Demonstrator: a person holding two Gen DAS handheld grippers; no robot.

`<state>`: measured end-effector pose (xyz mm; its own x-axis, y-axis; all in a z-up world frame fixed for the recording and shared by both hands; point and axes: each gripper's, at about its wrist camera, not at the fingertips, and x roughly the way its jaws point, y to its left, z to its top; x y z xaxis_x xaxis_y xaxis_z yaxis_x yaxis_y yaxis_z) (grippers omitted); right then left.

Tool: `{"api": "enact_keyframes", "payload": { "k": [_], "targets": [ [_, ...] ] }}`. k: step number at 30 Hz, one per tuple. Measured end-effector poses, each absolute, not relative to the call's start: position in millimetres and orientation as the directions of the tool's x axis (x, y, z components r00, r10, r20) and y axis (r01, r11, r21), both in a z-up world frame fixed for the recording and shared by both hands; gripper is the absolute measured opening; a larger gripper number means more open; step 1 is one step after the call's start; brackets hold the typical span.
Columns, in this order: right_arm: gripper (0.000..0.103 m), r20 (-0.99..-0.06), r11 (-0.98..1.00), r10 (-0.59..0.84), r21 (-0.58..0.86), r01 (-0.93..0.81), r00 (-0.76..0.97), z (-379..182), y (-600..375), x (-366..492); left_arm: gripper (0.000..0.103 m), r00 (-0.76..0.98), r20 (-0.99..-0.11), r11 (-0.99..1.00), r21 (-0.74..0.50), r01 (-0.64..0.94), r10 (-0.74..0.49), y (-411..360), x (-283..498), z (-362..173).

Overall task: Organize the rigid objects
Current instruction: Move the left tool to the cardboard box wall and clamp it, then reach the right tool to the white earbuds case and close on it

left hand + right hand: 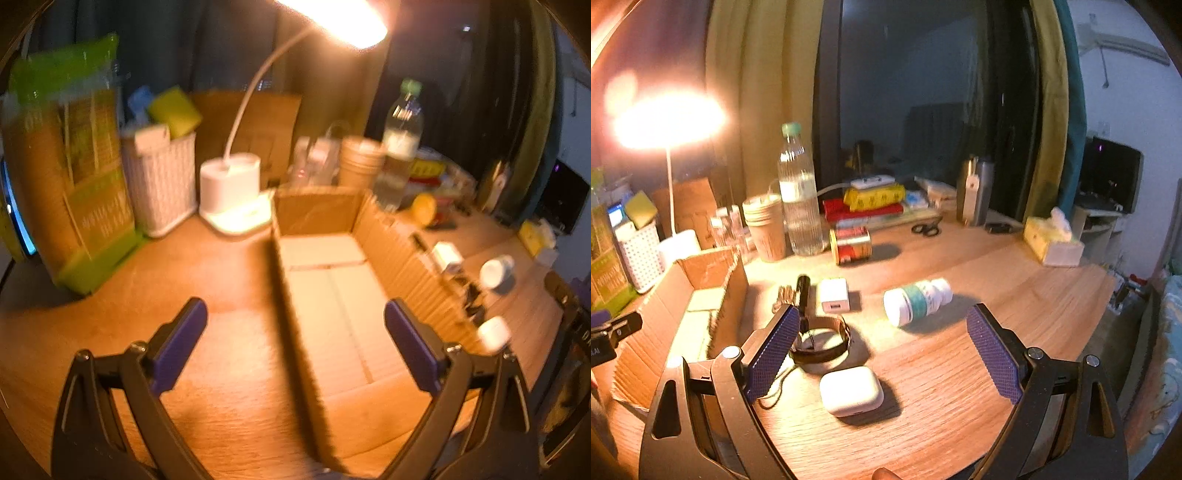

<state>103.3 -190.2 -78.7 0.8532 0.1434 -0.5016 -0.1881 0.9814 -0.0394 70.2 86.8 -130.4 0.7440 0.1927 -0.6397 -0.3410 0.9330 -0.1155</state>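
Five small rigid things lie on the wooden desk [979,258] in the lower middle of the right wrist view: a white earbud case [851,390], a brown strap loop [822,341], a white charger cube [833,294], a dark pen-like stick [803,290], and a white pill bottle [918,300] on its side with a teal label whose print is too blurred to read. They sit just right of an open cardboard box [733,295], which fills the left of that frame and holds nothing but its pale flaps. In the left wrist view the same box [391,258] runs up the centre, its right wall standing between the left gripper [295,321] and the charger cube [447,256] and pill bottle [496,271] at right.

The left gripper has its jaws spread wide with nothing between them, above the box's left wall. The right gripper [879,332] is likewise spread and grasps nothing, with its left finger in front of part of the strap loop and the earbud case below the gap.

Farther back stand a clear water bottle [798,195] with a green cap, a stack of paper cups [766,229], and a red and gold can [849,240] on its side. A lit desk lamp [231,184] glares at the top of the left wrist view, beside a white woven basket [162,184] and a green bag [70,158] at upper left. Scissors [927,229] and a tissue box [1052,240] lie toward the right. No writing is sharp enough to read.
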Motion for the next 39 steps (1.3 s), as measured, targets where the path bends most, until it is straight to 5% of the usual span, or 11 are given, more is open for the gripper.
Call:
{"api": "enact_keyframes", "payload": {
  "k": [6,11,19,39],
  "targets": [
    [0.094,-0.54,0.982,0.145,-0.027,-0.189,0.829,-97.0,-191.0,118.6,0.097,0.626,-0.768,0.924,-0.13,-0.359,0.135,98.1,84.4,-165.0],
    [0.094,-0.55,0.984,0.141,-0.014,-0.178,0.823,-102.2,-196.0,124.1,0.076,0.566,-0.816,0.933,-0.104,-0.345,0.118,95.0,85.5,-174.3],
    [0.094,-0.559,0.987,0.135,-0.001,-0.163,0.818,-105.3,-201.3,131.0,0.011,0.556,-0.821,0.957,-0.041,-0.287,0.131,87.7,107.2,-176.7],
    [0.094,-0.608,0.987,0.143,0.028,-0.159,0.781,-113.8,-201.3,135.6,0.01,0.609,-0.793,0.998,-0.019,-0.066,0.025,96.0,156.5,-176.0]
  ]
}}
